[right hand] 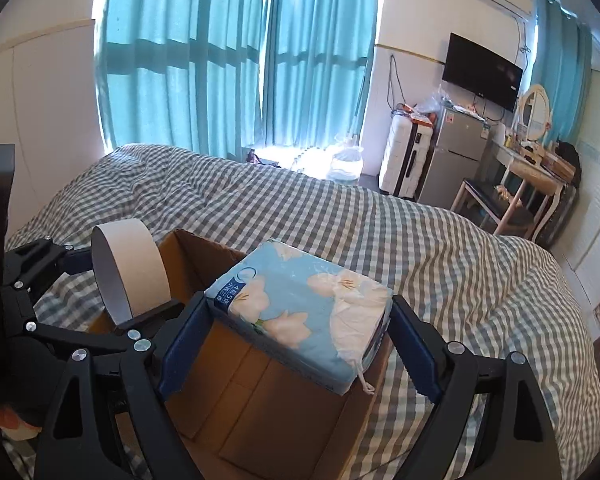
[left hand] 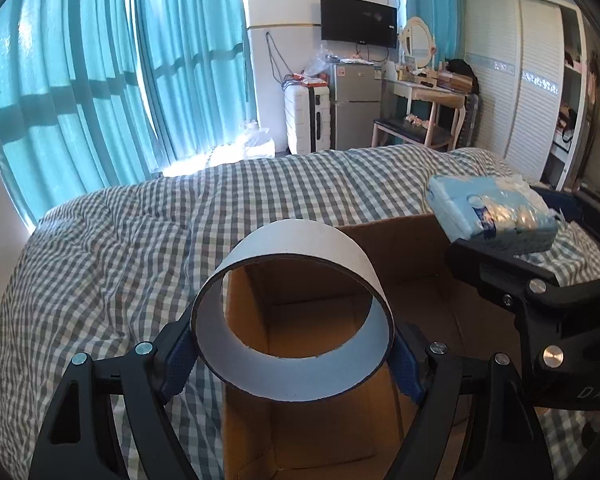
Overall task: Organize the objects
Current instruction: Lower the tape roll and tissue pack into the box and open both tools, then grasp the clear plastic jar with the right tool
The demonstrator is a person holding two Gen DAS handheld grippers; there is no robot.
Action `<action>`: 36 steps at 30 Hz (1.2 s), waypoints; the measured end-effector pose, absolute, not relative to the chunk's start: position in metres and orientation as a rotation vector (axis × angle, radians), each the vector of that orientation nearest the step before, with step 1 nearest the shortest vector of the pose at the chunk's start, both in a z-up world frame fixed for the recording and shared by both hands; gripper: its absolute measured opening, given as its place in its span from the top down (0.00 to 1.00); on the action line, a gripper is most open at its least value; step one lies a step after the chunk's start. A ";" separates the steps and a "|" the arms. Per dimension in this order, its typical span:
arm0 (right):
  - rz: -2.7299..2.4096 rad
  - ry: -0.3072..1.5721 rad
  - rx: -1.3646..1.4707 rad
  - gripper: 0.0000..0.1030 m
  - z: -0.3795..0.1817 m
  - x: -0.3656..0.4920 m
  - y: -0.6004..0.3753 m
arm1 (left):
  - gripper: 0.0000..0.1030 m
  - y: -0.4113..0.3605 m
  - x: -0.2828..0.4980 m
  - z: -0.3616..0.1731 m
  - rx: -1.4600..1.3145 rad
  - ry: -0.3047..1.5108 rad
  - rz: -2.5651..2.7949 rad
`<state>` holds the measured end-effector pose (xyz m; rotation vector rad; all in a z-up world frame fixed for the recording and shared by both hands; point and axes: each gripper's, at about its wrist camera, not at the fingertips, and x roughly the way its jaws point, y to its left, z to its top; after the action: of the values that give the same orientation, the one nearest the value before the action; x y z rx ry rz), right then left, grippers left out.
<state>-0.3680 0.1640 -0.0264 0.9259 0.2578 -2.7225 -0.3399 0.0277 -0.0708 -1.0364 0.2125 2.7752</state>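
Observation:
An open brown cardboard box (left hand: pixel 416 264) sits on the checked bed; it also shows in the right wrist view (right hand: pixel 268 412). My left gripper (left hand: pixel 292 354) is shut on a white cardboard ring (left hand: pixel 300 376), held above the box's left edge; the ring shows in the right wrist view (right hand: pixel 130 268) too. My right gripper (right hand: pixel 298 334) is shut on a light blue flowered tissue pack (right hand: pixel 300 312), held over the box opening. The pack appears in the left wrist view (left hand: pixel 496 212) at the right, gripped by the right gripper (left hand: pixel 512 252).
The grey-and-white checked bed cover (right hand: pixel 440 248) spreads all round the box. Teal curtains (left hand: pixel 100 80), a white suitcase (left hand: pixel 306 120), a small fridge (left hand: pixel 354 104), a dressing table (left hand: pixel 432 92) and a wardrobe (left hand: pixel 528 80) stand beyond the bed.

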 end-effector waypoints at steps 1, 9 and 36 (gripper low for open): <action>-2.722 0.252 0.924 0.15 -0.027 -0.369 0.165 | 0.20 0.032 -0.340 -0.072 -1.024 0.234 2.774; -2.711 0.059 0.952 0.09 -0.021 -0.366 0.191 | 0.03 0.035 -0.329 -0.074 -1.013 0.254 2.787; -2.794 0.223 0.698 0.05 0.108 -0.132 0.198 | 0.00 -0.016 -0.139 0.035 -1.035 0.236 2.882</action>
<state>-0.1323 0.1985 0.1078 0.6977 0.2230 -2.7942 -0.1389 -0.0164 0.0346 -1.0355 0.2360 2.8820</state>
